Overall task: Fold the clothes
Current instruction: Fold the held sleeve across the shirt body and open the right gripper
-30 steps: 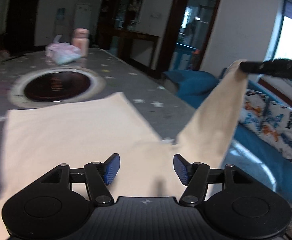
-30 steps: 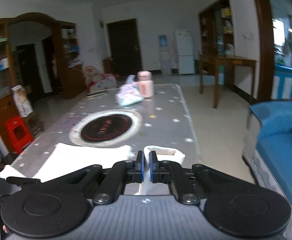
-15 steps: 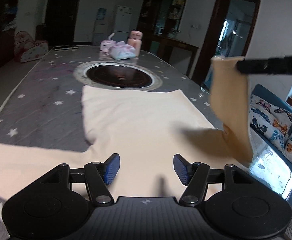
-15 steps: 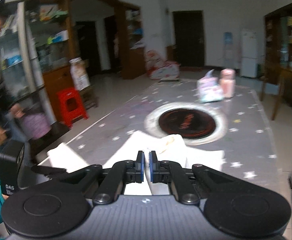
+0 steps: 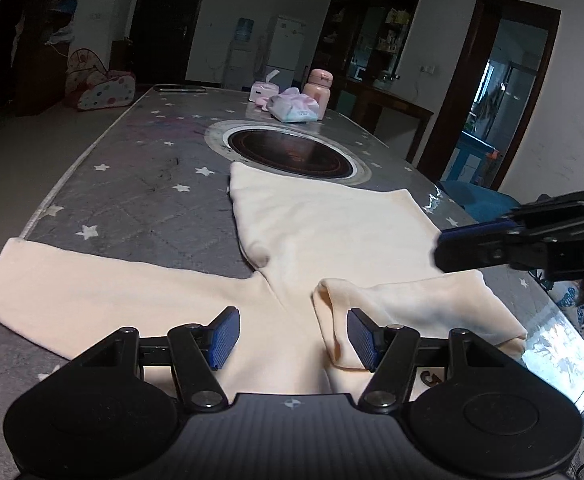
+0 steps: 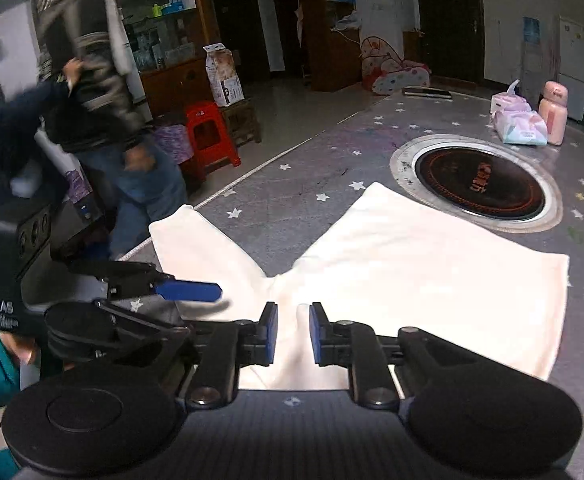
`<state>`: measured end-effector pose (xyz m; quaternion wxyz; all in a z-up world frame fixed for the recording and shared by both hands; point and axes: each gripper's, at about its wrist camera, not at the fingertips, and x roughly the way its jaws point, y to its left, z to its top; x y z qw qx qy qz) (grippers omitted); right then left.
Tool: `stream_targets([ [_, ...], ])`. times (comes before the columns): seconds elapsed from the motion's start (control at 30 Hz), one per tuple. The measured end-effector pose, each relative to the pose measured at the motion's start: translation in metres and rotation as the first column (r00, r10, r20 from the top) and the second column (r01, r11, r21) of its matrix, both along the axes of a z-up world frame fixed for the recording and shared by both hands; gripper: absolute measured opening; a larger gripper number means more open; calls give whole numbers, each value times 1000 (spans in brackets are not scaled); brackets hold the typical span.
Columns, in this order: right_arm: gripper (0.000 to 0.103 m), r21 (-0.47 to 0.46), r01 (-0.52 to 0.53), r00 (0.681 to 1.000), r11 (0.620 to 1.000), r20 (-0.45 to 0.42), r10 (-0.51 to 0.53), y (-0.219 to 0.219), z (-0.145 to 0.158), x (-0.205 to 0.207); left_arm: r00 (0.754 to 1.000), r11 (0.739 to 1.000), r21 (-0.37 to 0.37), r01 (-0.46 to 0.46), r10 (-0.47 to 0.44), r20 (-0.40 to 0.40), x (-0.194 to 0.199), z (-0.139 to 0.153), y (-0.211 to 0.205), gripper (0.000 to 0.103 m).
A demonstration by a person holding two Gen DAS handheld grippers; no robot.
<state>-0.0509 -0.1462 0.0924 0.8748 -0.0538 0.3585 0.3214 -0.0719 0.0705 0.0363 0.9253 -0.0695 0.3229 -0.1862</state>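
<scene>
While both claws gape empty, cream shirt (image 5: 332,232) lies hem toward hotplate (image 5: 288,154).

Both wrist views close, angled down, sharing table (image 5: 140,184).

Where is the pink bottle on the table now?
In both views the pink bottle stands at the table's far end, beyond the round cooktop, beside the tissue pack.

The blurred person (image 6: 92,92) is cut off by the left edge.
</scene>
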Motion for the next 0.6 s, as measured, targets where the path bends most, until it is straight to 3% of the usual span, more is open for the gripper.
stream_targets([
  [0.23, 17, -80, 137, 990, 987, -27, -140, -63, -8, -14, 998, 998, 9, 61, -61, 5, 2, 0, -20, 61],
  [0.4, 17, -142, 219, 972, 965, -58, -229, -102, -28, -26, 994, 993, 51, 111, -110, -12, 6, -8, -41, 45],
  [0.6, 17, -112, 259, 959, 959, -89, -269, -124, -41, -30, 993, 989, 91, 114, -111, -32, 6, -16, -47, 34],
])
